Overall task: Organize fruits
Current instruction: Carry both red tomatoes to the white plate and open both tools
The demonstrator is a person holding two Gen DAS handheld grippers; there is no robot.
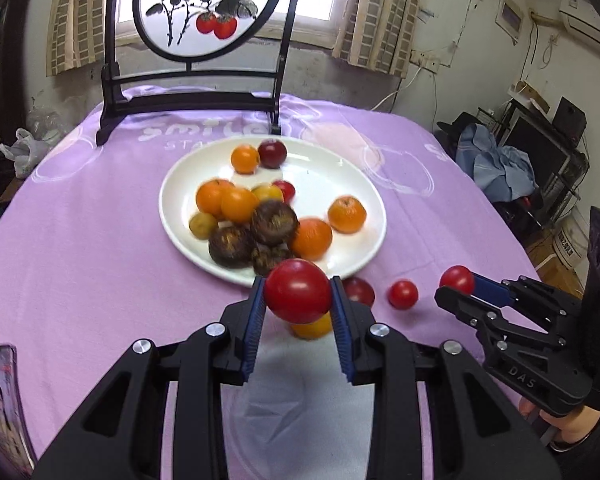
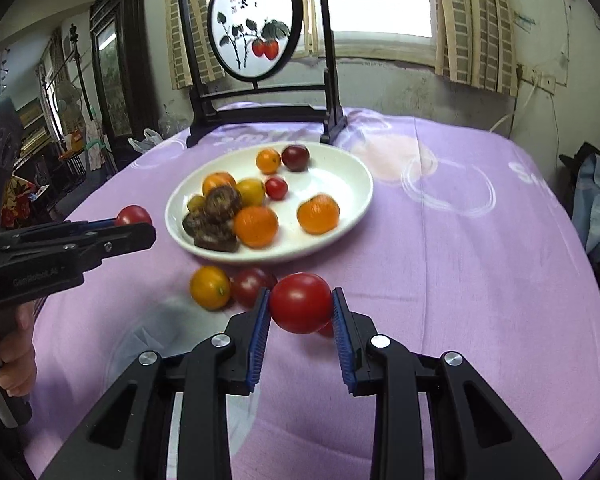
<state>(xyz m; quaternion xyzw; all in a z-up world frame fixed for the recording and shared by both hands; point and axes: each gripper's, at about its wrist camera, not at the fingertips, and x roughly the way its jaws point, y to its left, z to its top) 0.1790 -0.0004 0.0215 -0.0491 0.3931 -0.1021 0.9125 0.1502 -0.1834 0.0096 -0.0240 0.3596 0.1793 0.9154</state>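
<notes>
left wrist view: left gripper [image 1: 298, 294] pinches a round red tomato [image 1: 298, 291], near edge of white ceramic plate [image 1: 340, 188]. right gripper [image 2: 301, 305] pinches another red tomato [image 2: 301, 302], lifted above purple tablecloth [image 2: 440, 264].

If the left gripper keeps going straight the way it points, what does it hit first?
Probably the near rim of the white plate, then the dark fruits piled just behind it. The left gripper already holds a red tomato, which would arrive first. Depth is uncertain.
</notes>
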